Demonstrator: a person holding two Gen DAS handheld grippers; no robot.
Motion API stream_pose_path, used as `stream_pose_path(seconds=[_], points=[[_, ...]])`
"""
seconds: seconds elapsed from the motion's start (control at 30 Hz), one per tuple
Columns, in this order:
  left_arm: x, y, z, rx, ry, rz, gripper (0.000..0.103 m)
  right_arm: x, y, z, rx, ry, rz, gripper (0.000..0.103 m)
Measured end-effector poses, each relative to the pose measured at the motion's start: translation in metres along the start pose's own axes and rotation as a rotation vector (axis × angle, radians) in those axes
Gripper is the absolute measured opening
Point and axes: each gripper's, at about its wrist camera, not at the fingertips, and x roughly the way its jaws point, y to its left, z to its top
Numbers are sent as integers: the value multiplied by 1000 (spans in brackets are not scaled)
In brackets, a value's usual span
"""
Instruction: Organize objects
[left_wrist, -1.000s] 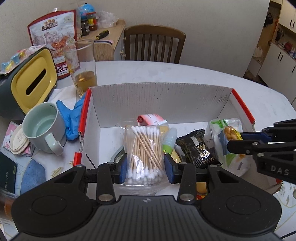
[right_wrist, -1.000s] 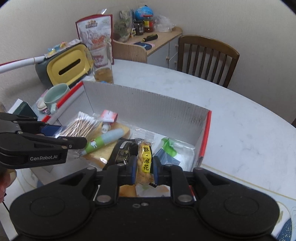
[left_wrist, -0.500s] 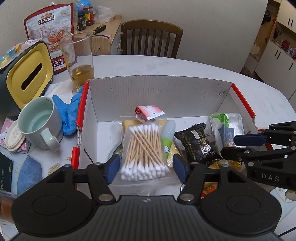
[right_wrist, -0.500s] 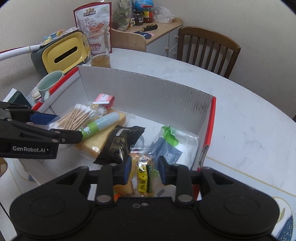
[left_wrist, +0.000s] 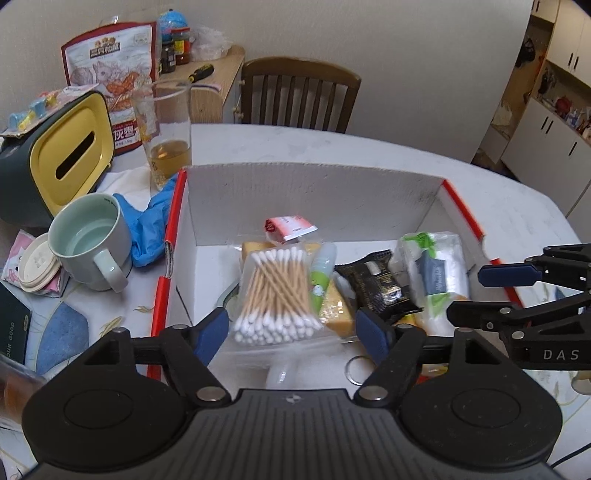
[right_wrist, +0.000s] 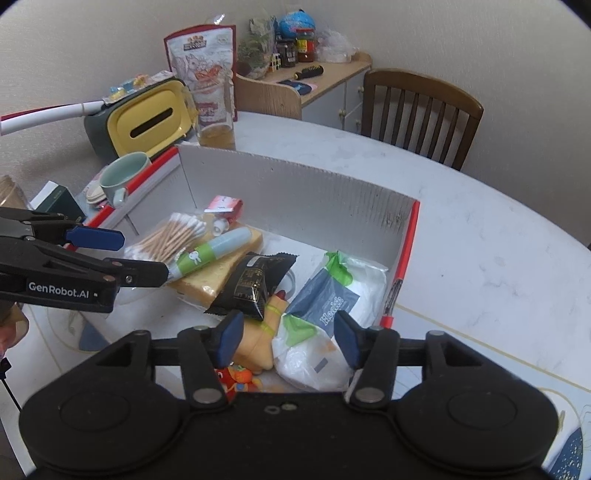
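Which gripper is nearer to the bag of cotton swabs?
Left. The left gripper is open right at the cotton swabs bag's near end; the right gripper is open farther off, over the white Health bag.

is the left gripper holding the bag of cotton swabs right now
No, the left gripper is open, and the bag of cotton swabs lies loose in the box.
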Motion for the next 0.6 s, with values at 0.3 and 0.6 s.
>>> stream_pose_path(seconds=[0.3, 0.6], points=[[-31, -14, -1, 2, -71, 4, 84, -34, -3, 0, 16, -78, 40, 65], [-56, -23, -6, 0, -132, 0, 101, -70, -5, -4, 14, -161, 84, 81]])
